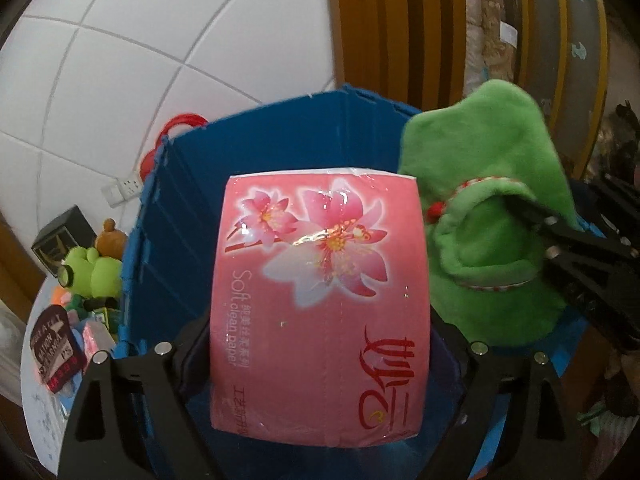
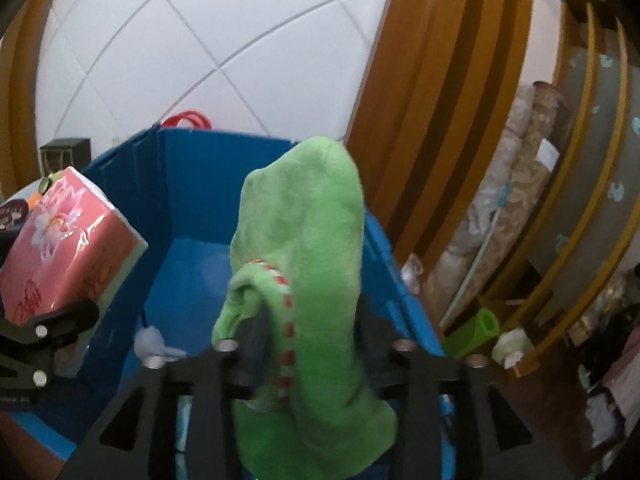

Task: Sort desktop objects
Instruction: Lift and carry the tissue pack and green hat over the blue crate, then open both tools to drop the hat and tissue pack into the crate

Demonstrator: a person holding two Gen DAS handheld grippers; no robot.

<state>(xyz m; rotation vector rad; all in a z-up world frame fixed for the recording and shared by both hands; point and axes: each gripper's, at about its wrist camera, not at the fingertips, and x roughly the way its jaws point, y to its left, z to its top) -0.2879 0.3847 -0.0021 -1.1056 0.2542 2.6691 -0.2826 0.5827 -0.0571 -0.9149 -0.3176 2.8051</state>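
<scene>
1. The pink tissue pack [image 1: 320, 304] is a soft rectangular packet in glossy film, printed with pink lilies, the words "Soft clean paper" and red script. It sits above the blue crate [image 1: 256, 148], between the fingers of the left gripper [image 1: 320, 352], whose jaws stand wide and hold the pack by its two sides.
2. The green plush slipper [image 2: 304, 280] is fleecy, with a red-and-white striped trim around its opening. It hangs over the crate's right side, just beside the tissue pack.
3. The right gripper [image 2: 316, 348] has the slipper between its fingers, one finger inside the opening; the jaws stand partly apart, and whether the pads press on the fabric I cannot tell.
4. The blue crate is a plastic box with ribbed walls; the part of its floor in view is bare blue.
5. Left of the crate, a white tabletop [image 1: 44, 392] carries a green frog toy [image 1: 96, 268], a brown plush figure [image 1: 110, 238], a dark box [image 1: 60, 240] and small mixed items.
6. Behind the crate stand a white tiled wall [image 1: 160, 40] and a wooden door frame [image 2: 432, 120].
</scene>
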